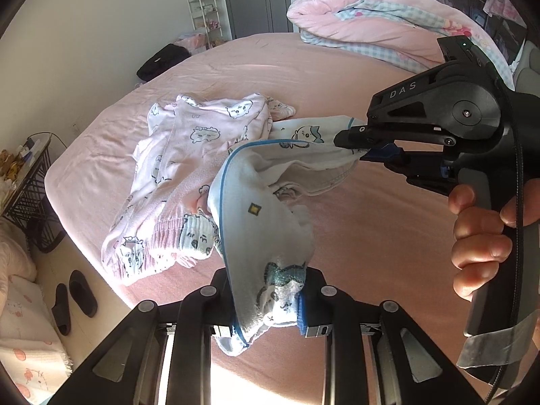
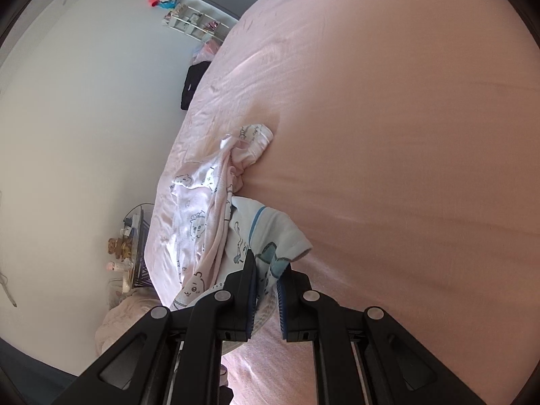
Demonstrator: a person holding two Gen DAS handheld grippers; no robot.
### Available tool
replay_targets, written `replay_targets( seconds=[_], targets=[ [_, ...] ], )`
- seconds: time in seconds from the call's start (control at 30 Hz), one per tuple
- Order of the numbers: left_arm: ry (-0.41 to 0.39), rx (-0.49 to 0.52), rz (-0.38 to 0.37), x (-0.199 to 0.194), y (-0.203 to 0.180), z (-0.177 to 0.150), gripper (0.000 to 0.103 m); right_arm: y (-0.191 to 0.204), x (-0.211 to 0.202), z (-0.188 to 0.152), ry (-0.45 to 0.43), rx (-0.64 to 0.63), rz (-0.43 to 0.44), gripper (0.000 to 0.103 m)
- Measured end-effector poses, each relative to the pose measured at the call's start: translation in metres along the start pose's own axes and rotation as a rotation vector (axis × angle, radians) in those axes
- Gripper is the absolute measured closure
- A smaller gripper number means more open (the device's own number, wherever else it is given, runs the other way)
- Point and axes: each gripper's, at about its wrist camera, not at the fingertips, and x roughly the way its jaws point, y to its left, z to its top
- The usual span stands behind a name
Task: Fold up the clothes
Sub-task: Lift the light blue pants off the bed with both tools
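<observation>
- white garment with blue trim (image 1: 266, 222) is held above the bed (image 1: 371, 222), stretched between both tools.
- left hand-held gripper (image 1: 270, 307) is clamped on its lower hem.
- right hand-held gripper (image 1: 354, 145) is clenched on its upper edge.
- pink printed pyjamas (image 1: 189, 168) are heaped near the bed's left edge.

free: bare pink bed (image 1: 388, 202) right of pink pajamas (image 1: 189, 168) | blocked: folded quilt (image 1: 364, 20) at far edge
</observation>
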Motion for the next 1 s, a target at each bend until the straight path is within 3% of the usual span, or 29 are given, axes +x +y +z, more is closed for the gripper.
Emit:
replay_targets(
  seconds=[0.3,0.77,0.93,1.0],
  targets=[
    [-0.086,-0.01,0.008,-0.03,0.008,0.034,0.081,0.055,-0.026,0.01,-0.054,-0.233,-0.058,0.095],
    [-0.136,-0.072,-0.001,-0.054,0.03,0.076,0.081,0.107,-0.082,0.031,-0.156,-0.308,-0.026,0.097],
    [-0.165,-0.066,-0.001,-0.068,0.031,0.088,0.081,0.121,-0.095,0.036,-0.162,-0.384,-0.071,0.097],
    [-0.179,-0.053,-0.003,-0.074,0.031,0.095,0.082,0.123,-0.093,0.032,-0.145,-0.425,-0.129,0.097]
  ],
)
